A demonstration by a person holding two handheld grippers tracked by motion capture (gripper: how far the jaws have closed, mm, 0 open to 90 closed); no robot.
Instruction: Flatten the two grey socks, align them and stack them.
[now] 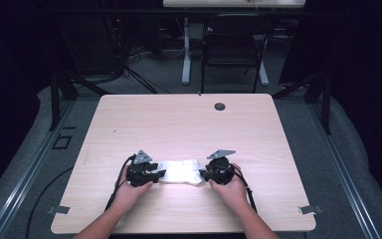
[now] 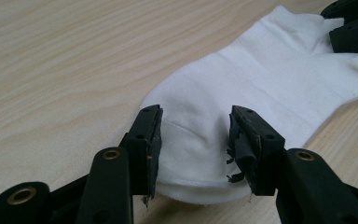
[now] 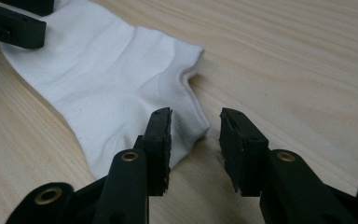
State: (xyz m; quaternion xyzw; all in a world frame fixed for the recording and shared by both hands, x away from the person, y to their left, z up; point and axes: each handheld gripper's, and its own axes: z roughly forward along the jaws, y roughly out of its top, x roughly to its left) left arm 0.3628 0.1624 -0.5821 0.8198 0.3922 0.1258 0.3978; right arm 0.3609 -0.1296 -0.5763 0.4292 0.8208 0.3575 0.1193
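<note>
A white ankle sock lies flat on the light wooden table, near its front edge. My left gripper is at the sock's left end. In the left gripper view the rounded toe end of the sock lies between the left gripper's open jaws. My right gripper is at the sock's right end. In the right gripper view a corner of the sock's cuff reaches into the gap of the right gripper, which is open, and its left jaw stands over the cloth.
A round cable hole sits near the table's far edge. Behind the table stand a black chair and a desk's white leg. Cables lie on the floor at the back left.
</note>
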